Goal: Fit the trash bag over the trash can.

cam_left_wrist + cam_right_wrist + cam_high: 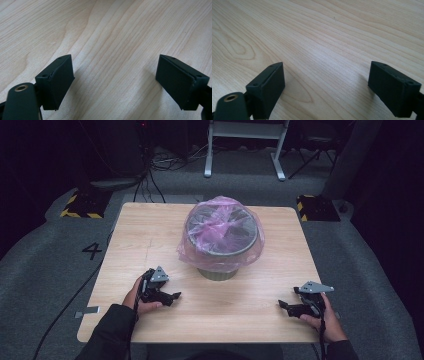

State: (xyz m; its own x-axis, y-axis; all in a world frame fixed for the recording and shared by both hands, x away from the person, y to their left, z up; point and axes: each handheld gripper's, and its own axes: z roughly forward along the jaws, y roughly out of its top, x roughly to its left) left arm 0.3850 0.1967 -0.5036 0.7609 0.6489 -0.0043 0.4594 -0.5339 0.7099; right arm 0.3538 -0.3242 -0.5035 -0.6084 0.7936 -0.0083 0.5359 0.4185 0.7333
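A round grey bin point(218, 272) stands upright at the middle of the wooden table point(150, 230), a pink translucent plastic bag point(220, 232) draped over its top and rim. My left gripper point(175, 296) rests on the table near the front left, held by a hand, well apart from the bin. My right gripper point(283, 305) rests near the front right. In the left gripper view the left gripper point(115, 82) stands open over bare wood. In the right gripper view the right gripper point(327, 85) is open too, nothing between its jaws.
The table sits on grey carpet. A white metal frame point(245, 147) and cables point(150, 175) lie beyond the far edge. Yellow-black striped blocks point(80, 207) point(317, 207) flank the far corners. A "4" mark point(92, 251) is on the floor at left.
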